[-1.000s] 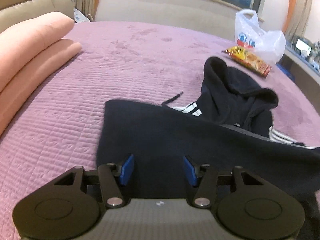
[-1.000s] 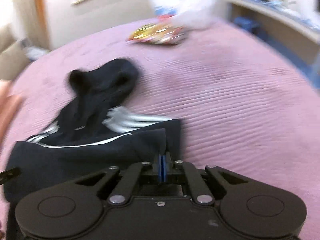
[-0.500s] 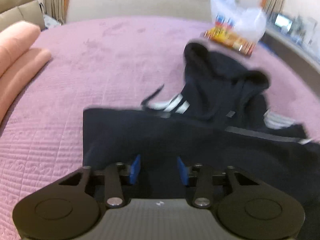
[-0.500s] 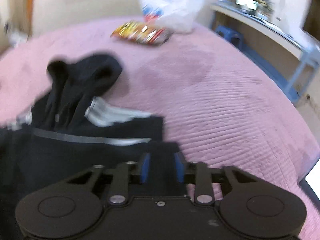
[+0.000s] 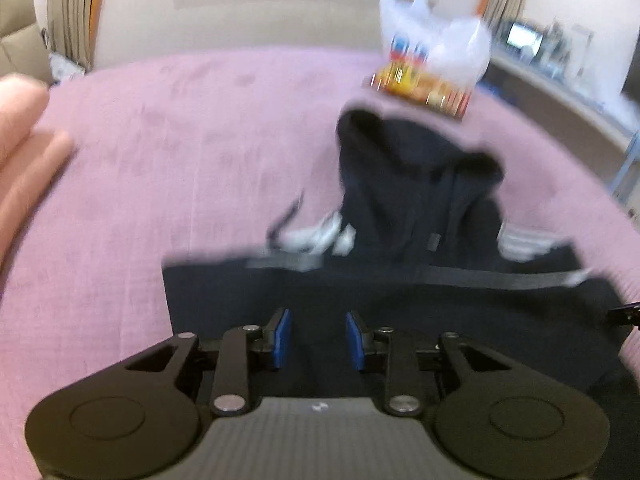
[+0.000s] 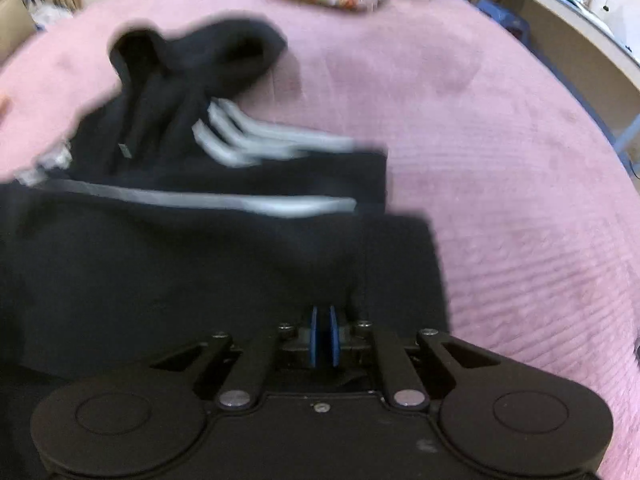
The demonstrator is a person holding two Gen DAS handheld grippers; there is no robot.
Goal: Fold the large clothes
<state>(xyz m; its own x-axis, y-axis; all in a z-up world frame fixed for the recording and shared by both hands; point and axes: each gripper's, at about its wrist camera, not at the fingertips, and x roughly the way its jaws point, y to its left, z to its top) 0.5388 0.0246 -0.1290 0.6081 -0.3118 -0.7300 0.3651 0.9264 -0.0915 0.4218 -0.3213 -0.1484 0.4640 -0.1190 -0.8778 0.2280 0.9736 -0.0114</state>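
Both jaws narrower over hoodie (image 6: 200,264)

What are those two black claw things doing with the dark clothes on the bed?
A person holds both and is folding a black hooded jacket with white stripes on a pink quilted bedspread. The right gripper looks pinched shut on its near edge. The left gripper hangs open above the fabric.

Hoodie (image 5: 404,184) on the bedspread (image 5: 180,152), snack packet (image 5: 420,90) behind it, pillow (image 5: 20,128) far left
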